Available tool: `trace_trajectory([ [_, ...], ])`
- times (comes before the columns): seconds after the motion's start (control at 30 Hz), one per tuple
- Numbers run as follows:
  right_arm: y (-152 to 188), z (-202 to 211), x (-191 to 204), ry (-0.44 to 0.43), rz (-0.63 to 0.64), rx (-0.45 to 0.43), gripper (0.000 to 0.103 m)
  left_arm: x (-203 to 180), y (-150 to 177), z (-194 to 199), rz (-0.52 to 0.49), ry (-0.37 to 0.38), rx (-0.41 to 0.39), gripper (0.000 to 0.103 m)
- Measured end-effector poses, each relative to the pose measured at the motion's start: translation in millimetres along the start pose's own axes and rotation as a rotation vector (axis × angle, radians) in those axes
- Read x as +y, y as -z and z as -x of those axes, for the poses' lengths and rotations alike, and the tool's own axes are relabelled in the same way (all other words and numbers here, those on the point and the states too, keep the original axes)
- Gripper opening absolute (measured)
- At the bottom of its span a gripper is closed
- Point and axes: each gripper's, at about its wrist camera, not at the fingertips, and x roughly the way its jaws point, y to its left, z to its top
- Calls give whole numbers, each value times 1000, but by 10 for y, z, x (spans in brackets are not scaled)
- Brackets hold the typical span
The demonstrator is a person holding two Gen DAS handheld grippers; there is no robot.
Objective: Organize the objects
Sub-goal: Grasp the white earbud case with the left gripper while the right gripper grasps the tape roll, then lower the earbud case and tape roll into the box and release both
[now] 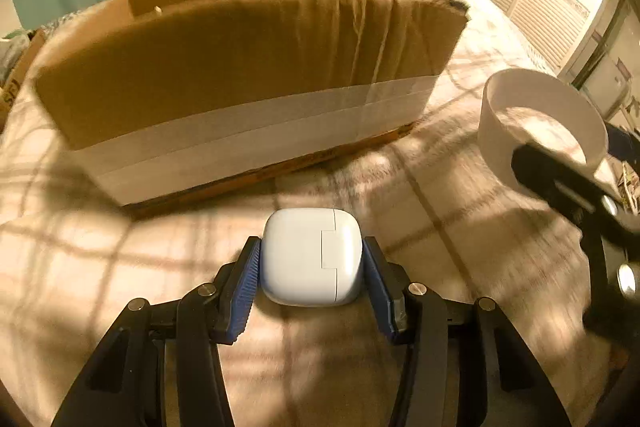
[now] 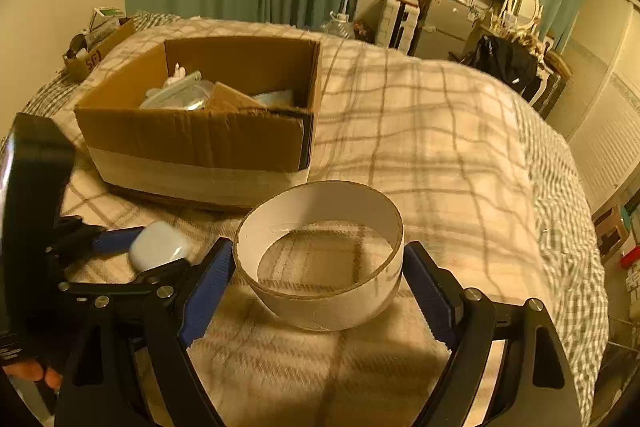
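In front of the cardboard box (image 1: 248,67) on the bed (image 1: 460,227), the left gripper (image 1: 312,263) has its fingers pressed on the white case (image 1: 310,261); squeeze evenly across its flat sides, then lift straight. Right of the box, the right gripper (image 2: 320,267) holds the white ring (image 2: 320,255) across its width; the box's contents are hard to make out.

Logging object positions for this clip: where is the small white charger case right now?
In the left wrist view, the white case lies on the plaid blanket between the left tool's blue pads, just in front of the cardboard box.
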Motion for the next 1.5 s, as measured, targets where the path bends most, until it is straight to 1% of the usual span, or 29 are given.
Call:
trace_trajectory([
  [0.1,5,170,8,14,1,-25,85,13,53,241,-15,-4,-38,50],
  [0.2,8,323,2,-14,-17,-39,85,4,85,474,-24,7,-80,50],
  [0.27,1,439,12,-16,-22,-51,85,14,96,623,-30,10,-107,50],
  [0.47,-95,841,54,-40,-27,-120,85,8,-68,1032,-29,20,-207,50],
  [0.57,-182,1044,85,-47,-17,-159,85,117,-68,1288,-35,13,-256,50],
  [0.6,-203,1092,91,-45,-13,-168,85,142,-113,1367,-35,12,-277,50],
  [0.67,-305,1236,104,-39,-4,-203,85,195,-218,1499,-23,1,-318,50],
  [0.77,-482,1382,97,-49,0,-247,85,252,-353,1702,-28,-44,-384,50],
  [0.93,-875,1495,109,-78,-3,-309,85,362,-667,1933,-6,-37,-456,50],
  [1.03,-1157,1461,113,-103,-15,-331,85,394,-822,1968,-1,-64,-486,50],
  [1.2,-1531,1265,92,-123,-37,-333,85,519,-1139,1822,21,-86,-498,50],
  [1.37,-1847,865,95,-132,-42,-306,85,580,-1366,1551,20,-114,-485,50],
  [1.5,-1979,490,99,-135,-35,-272,85,646,-1510,1236,17,-132,-455,50],
])
